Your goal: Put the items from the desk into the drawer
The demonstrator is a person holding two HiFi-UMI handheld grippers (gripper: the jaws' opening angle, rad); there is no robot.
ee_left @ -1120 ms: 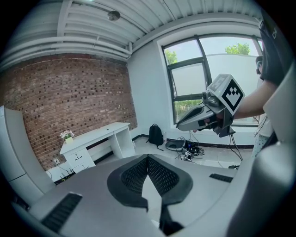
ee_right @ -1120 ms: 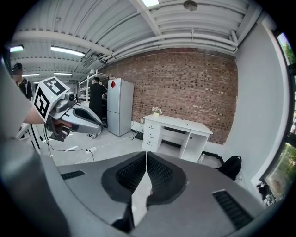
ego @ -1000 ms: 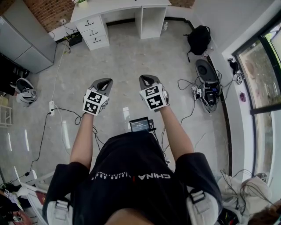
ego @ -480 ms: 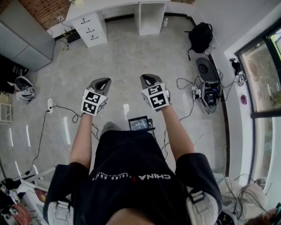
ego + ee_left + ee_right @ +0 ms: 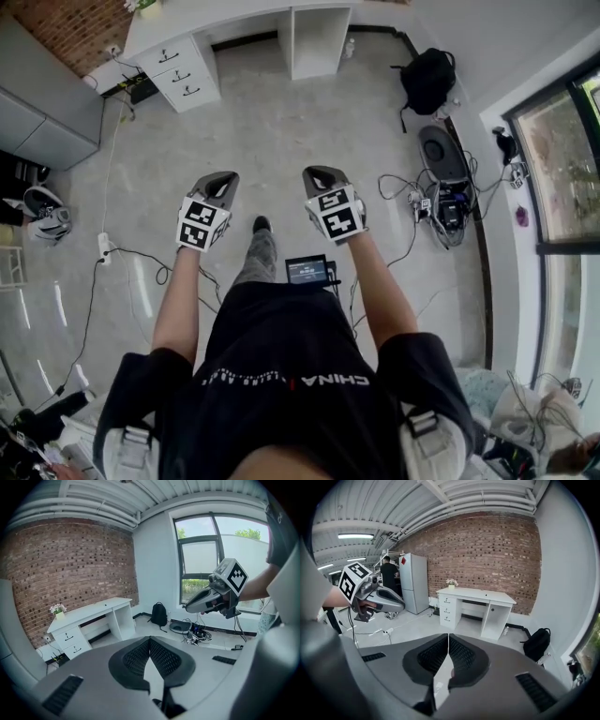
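Tongs clenched, empty: left gripper, right gripper held ahead, since desk with shut drawers lies well apart.

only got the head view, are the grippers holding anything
Observer: No. In its own view the left gripper has its jaws together with nothing between them.
Operator: and the right one
Observer: Same. The right gripper is shut and empty in its own view.
Operator: desk is cut off at my top edge, whats on it
Observer: The right gripper view shows a small pot of pale flowers standing on the white desk, at the end with the drawers.
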